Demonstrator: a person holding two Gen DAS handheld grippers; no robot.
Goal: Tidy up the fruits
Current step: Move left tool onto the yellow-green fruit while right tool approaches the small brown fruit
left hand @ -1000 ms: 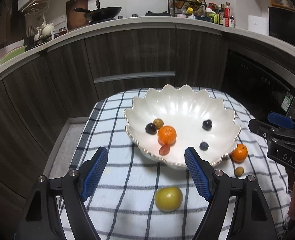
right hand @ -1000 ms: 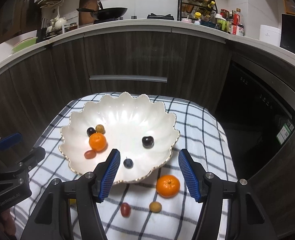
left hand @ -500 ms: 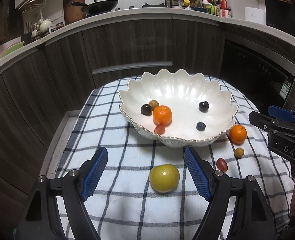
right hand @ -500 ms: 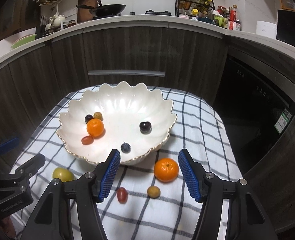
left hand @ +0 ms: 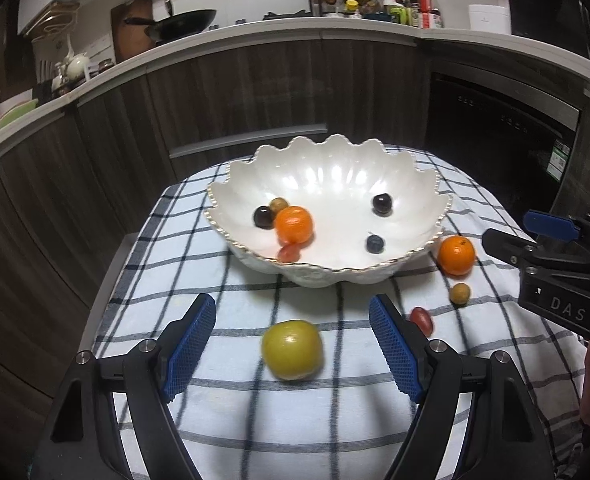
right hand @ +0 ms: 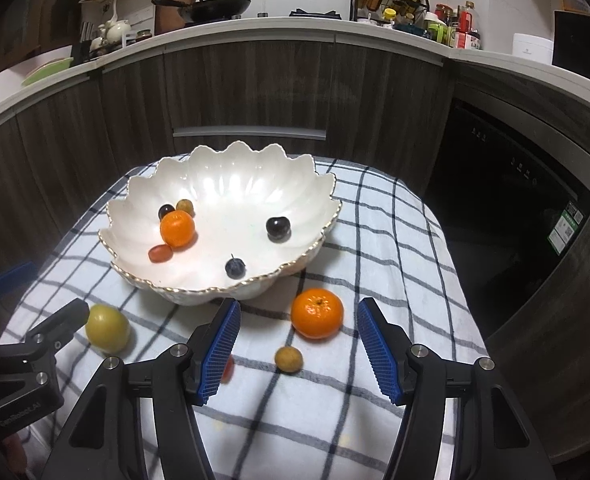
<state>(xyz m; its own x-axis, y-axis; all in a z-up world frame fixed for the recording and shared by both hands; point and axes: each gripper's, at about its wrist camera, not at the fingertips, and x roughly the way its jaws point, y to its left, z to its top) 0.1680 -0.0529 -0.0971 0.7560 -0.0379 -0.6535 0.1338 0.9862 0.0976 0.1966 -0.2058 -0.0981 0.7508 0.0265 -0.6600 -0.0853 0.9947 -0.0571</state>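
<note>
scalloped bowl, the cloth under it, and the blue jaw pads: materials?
White scalloped bowl: looks like glazed ceramic, glossy highlights, thin gold rim. Blue-and-white checked cloth: woven fabric, matte, draping over the edges. Blue jaw pads: probably rubber or plastic, with a fine grid texture.

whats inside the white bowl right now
The white bowl holds six fruits: an orange, a red grape tomato, two dark round fruits, a small brownish one and a blueberry. Anything tucked behind the orange cannot be seen.
</note>
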